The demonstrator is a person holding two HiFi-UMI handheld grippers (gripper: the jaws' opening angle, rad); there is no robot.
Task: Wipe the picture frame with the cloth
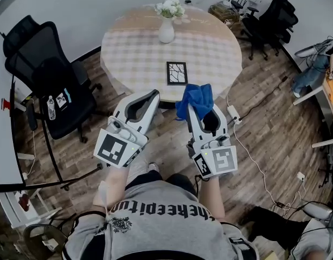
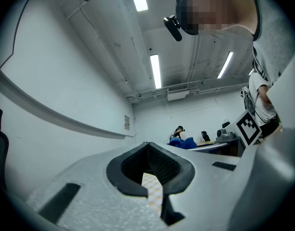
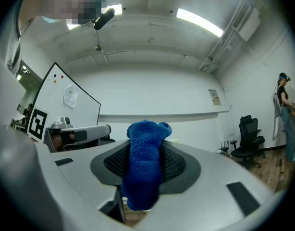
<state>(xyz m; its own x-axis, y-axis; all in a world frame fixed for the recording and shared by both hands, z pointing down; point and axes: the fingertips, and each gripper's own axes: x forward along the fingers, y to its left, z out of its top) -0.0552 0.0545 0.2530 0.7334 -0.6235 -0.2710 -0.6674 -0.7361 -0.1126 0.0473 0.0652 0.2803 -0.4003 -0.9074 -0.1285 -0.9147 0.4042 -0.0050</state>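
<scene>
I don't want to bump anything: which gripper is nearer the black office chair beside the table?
Left. The left gripper is just right of the office chair. The right gripper is farther right, beyond the left one.

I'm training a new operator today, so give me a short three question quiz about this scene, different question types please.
1. True or false: the right gripper is shut on the blue cloth.
2. The picture frame on the table is: A lying flat; B propped upright; C overhanging the edge.
3. Fill in: the white flowers stand in a ___.
Key: 1 true; 2 A; 3 vase.
</scene>
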